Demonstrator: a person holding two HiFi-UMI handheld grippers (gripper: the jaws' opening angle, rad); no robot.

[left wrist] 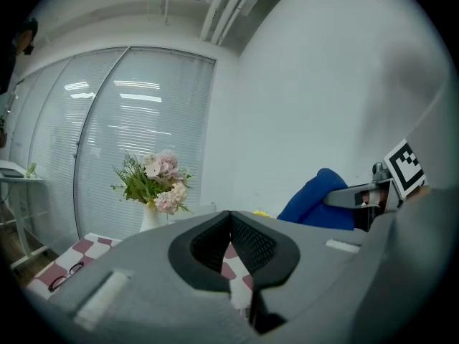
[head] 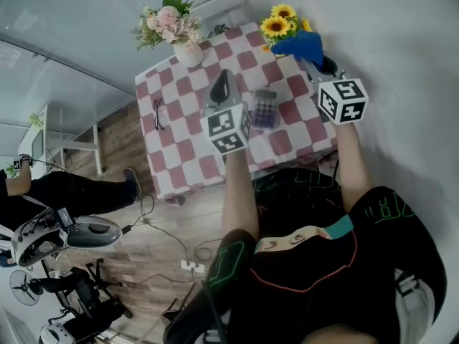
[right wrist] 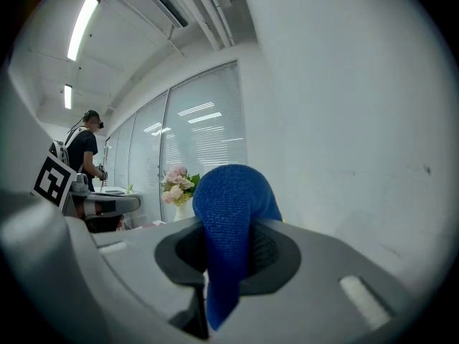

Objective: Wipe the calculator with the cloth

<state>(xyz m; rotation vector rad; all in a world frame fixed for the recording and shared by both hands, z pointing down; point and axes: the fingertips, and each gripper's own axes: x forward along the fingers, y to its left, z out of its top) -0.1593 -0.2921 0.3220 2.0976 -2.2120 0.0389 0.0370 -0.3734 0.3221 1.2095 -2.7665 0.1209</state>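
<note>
The right gripper [right wrist: 228,256] is clamped on a fold of the blue cloth [right wrist: 231,213], the left gripper [left wrist: 230,244] is closed with nothing in it, both held up off the checkered surface [head: 179,120]. Risk: nothing pins the calculator [head: 264,109], so a wipe may shove it along the surface, or the bunched cloth slips out. Calculator lies flat between the grippers, long axis running near-to-far, display end seemingly far.

The calculator [head: 265,109] is lying on the table [head: 188,165] between my left gripper [head: 224,83] and right gripper [head: 316,61], glasses [head: 158,113] sitting further left, a vase [head: 188,54] standing far left, sunflowers [head: 281,26] far right.
</note>
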